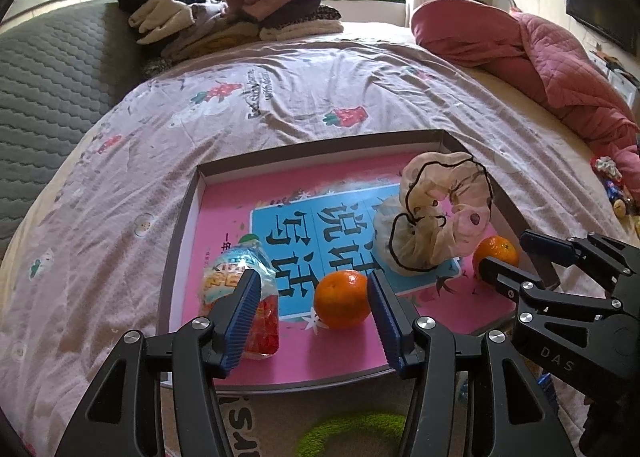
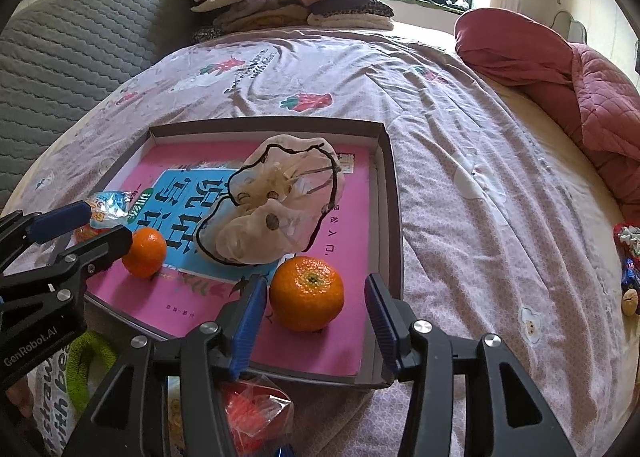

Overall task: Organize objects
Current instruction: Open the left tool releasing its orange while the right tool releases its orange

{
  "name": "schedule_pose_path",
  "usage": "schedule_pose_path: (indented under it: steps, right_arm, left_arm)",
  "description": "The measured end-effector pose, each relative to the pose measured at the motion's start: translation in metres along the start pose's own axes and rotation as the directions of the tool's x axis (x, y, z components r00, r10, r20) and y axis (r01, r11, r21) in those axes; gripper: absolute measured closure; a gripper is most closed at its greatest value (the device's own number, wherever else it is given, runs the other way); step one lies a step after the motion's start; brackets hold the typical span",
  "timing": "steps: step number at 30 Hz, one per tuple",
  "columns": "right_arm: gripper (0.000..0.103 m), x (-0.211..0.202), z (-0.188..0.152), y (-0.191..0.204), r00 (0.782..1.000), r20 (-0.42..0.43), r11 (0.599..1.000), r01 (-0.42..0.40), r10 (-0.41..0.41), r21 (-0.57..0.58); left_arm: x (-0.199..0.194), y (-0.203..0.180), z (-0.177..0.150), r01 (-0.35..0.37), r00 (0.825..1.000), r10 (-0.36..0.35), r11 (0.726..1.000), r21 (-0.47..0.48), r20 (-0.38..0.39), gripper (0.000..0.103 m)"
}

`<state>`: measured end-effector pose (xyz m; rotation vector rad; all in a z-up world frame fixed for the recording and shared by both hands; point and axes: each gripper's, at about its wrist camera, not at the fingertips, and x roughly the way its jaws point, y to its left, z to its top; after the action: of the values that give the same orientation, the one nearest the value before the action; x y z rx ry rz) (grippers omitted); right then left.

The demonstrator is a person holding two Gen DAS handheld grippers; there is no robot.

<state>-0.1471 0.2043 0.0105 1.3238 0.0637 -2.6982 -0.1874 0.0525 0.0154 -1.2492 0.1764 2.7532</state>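
Note:
A shallow grey tray [image 1: 320, 145] [image 2: 264, 121] with a pink printed sheet inside lies on the bed. In it are two oranges, a cream drawstring pouch [image 1: 436, 213] [image 2: 276, 205] and a snack packet [image 1: 240, 297] [image 2: 108, 209]. My left gripper [image 1: 312, 321] [image 2: 100, 227] is open, and one orange [image 1: 342, 299] [image 2: 144, 253] rests on the tray between its blue pads. My right gripper [image 2: 316, 317] [image 1: 508, 255] is open too. The other orange [image 2: 306, 293] [image 1: 496, 253] sits on the tray between its fingers, with a clear gap on the right side.
The bedsheet [image 1: 280, 97] has a strawberry print. Folded clothes [image 1: 240, 17] are piled at the far end, and a red quilt [image 1: 540, 53] lies at the right. A red snack packet [image 2: 256, 409] and a green item [image 2: 88, 361] lie in front of the tray.

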Motion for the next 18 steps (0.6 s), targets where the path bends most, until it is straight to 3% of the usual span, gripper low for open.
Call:
schedule_pose_path:
  steps: [18]
  right_arm:
    - [0.052,-0.030,0.011,0.001,0.995,0.099,1.000,0.008,-0.007,-0.016]
  left_arm:
    - [-0.028,0.005,0.008,-0.014,0.997,0.015,1.000,-0.017,0.070,0.046]
